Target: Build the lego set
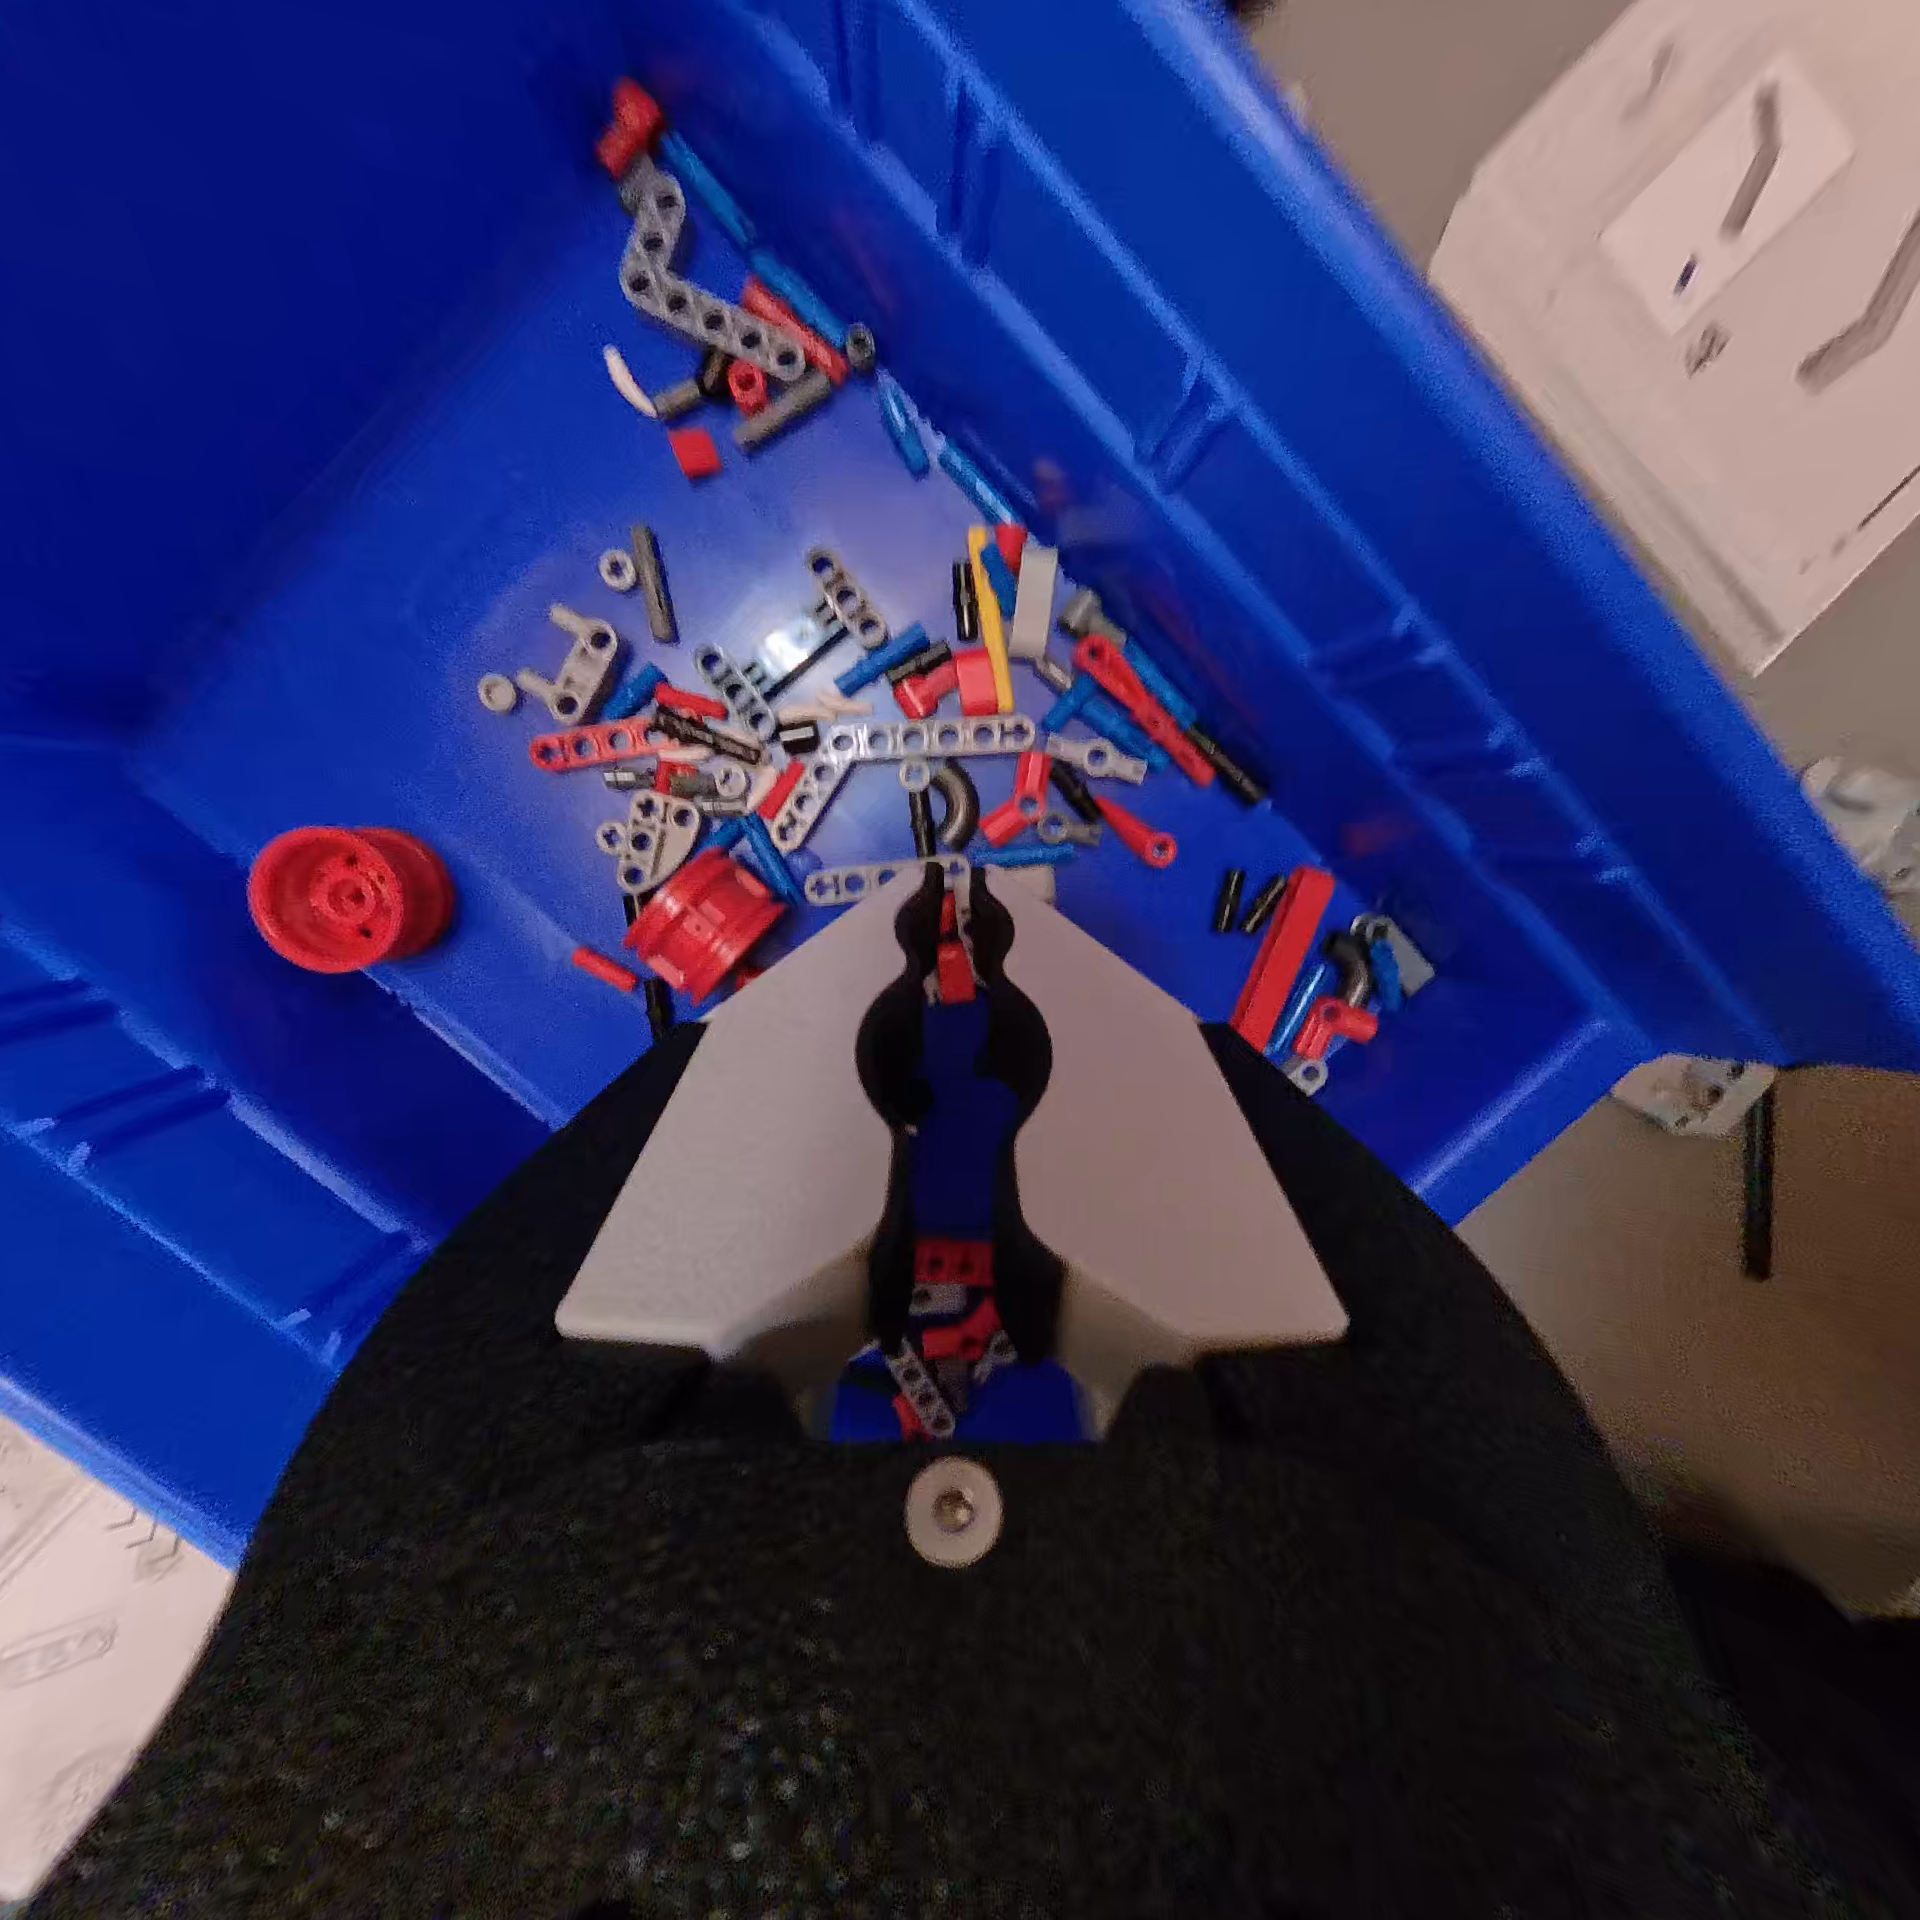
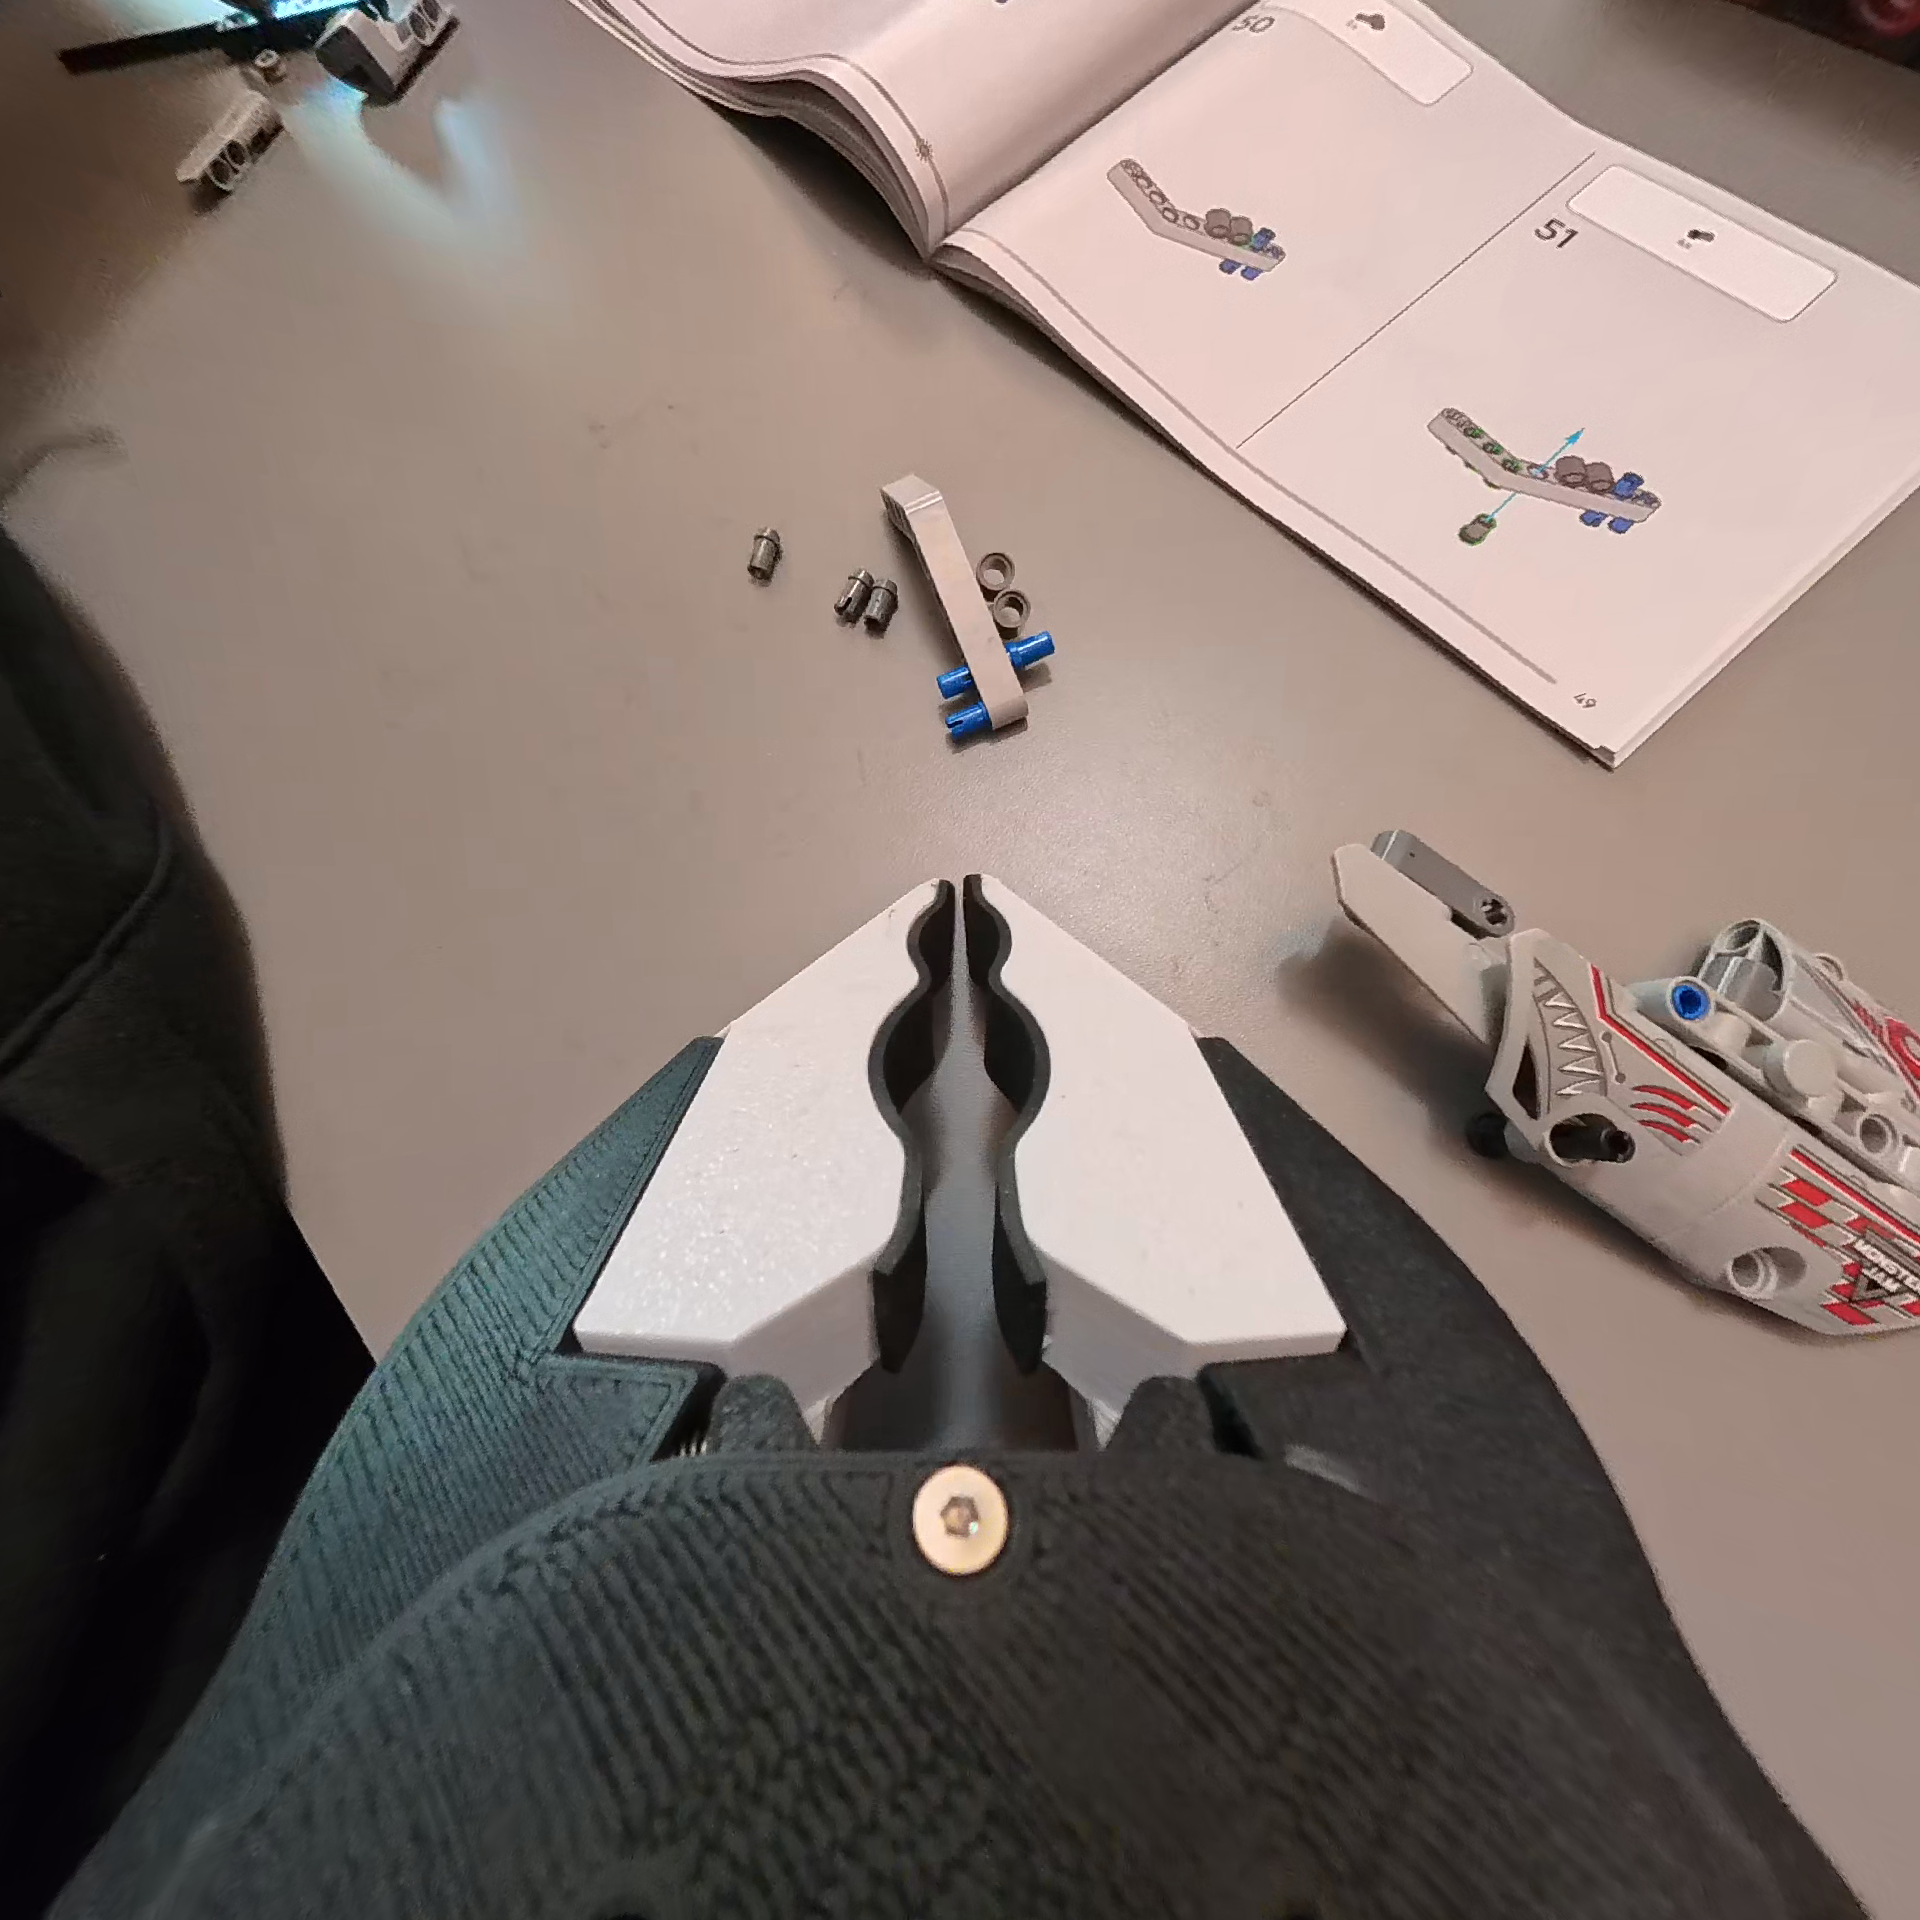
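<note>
In the left wrist view, my left gripper (image 1: 949, 891) reaches into a blue bin (image 1: 1195, 343) of loose red, grey, blue and black lego pieces. Its jaws are nearly closed on a thin black axle (image 1: 921, 831) at the near edge of the pile, beside a short grey beam (image 1: 862, 883). In the right wrist view, my right gripper (image 2: 958, 883) is shut and empty above the grey table (image 2: 468, 416). Ahead of it lies a grey bent beam (image 2: 951, 582) with blue pins (image 2: 966, 717), two dark bushes (image 2: 1003, 587) and three small dark grey pins (image 2: 868, 597).
An open instruction booklet (image 2: 1455, 312) lies at the back right. A part-built grey and red model (image 2: 1714, 1122) lies right of my right gripper. Two red wheel hubs (image 1: 348, 899) sit in the bin's left part. A dark sleeve (image 2: 94, 987) fills the left edge. Small parts (image 2: 234, 145) lie far left. The tips of one gripper are about 55 centimeters away from the tips of the other.
</note>
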A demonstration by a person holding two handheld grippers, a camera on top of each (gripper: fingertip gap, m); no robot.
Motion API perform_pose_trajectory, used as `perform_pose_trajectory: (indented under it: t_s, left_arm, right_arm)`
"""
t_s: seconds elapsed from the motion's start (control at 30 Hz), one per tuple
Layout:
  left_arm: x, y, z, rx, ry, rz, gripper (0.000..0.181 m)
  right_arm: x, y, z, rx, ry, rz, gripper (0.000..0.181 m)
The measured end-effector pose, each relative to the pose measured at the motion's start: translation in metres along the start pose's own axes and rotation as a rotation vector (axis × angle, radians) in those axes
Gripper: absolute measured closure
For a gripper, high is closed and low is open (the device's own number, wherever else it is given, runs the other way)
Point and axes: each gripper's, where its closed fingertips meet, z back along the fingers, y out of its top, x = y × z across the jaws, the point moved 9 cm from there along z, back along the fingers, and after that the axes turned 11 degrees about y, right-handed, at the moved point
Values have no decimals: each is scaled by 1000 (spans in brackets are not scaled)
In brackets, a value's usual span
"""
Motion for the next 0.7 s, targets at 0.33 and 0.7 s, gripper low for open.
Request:
perform_pose_trajectory:
  t_s: [0.33, 0.7]
  left_arm:
    - [13, 28, -32, 112, -34, -45, 171]
    - [4, 2, -41, -122, 9, -34, 175]
  right_arm:
    - [-2, 0, 0, -5, -26, 23, 181]
    - [-1, 0, 0, -4, -22, 19, 181]
